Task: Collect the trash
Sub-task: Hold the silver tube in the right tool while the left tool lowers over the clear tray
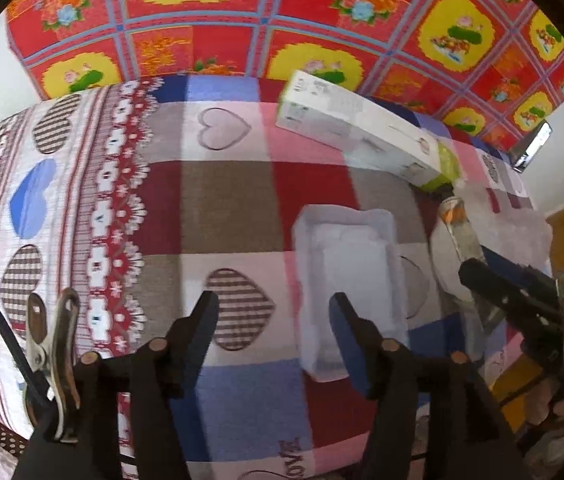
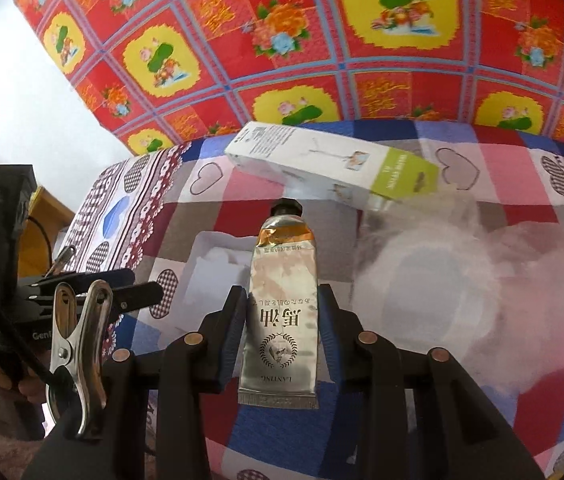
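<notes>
My right tool [image 2: 282,322] was clamped on a silver cream tube [image 2: 282,300], both pads pressed against its lower body, the black cap pointing away from me and the crimped end hanging toward the camera. The tube was held above the patchwork heart-print cover [image 2: 522,168]; whether that cover lay over a bed or some other surface, I could not tell.

My left tool [image 1: 274,324] stood wide with nothing between its fingers. Its right finger [image 1: 348,332] overlapped the near end of a shallow white tray [image 1: 346,248] lying on the cover, though I could not tell if it touched the tray.

Beyond the tube, a long white carton with a green end [image 2: 334,164] lay aslant on the cover. To its right sat a crumpled clear plastic bag [image 2: 462,264], touching the carton's green end. A red and yellow floral cloth [image 2: 322,40] filled the background.
</notes>
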A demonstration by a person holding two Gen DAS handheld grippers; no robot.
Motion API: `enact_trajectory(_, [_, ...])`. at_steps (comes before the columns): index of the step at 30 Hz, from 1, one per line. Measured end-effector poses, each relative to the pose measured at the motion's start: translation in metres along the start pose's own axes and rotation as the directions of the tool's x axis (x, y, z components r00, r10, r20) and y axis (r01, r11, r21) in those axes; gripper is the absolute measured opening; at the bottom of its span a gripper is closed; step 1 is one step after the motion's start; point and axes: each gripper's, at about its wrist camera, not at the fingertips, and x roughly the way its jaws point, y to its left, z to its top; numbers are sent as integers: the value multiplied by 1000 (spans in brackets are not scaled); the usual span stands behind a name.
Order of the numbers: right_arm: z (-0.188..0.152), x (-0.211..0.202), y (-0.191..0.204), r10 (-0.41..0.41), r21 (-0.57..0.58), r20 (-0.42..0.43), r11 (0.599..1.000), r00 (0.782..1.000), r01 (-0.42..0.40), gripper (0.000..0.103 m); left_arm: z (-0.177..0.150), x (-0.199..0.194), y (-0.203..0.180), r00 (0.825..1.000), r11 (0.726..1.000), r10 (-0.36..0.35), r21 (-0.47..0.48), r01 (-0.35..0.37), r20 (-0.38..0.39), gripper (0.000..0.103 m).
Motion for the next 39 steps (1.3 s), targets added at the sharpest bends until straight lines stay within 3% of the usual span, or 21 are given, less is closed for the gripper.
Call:
enact_trajectory(6, [-4,-13,-17,10,6,14,1000,1000,-10,36,2,10,-26,999,999,-43,7,43,-33,76])
enact_trajectory(9, [-5,-16,-24,13,13,17,1000,1000,-13,36,1,16,-38,999,999,-32,22,33,-41,88])
enact_trajectory(11, [-5,-18,-29,16,17,19,1000,1000,-16,36,1,20,-45,999,999,-20,33,21,-45,90])
enact_trajectory(26, [-4,-25,-52,76,-5,20,997,997,-76,36,5,59,-65,991,996,84,7,-84,-100,90])
enact_trajectory(39, [-4,-22,-59,141,-37,4,989,990,-141,36,5,84,-91,971,978,206,17,-206,-123,88])
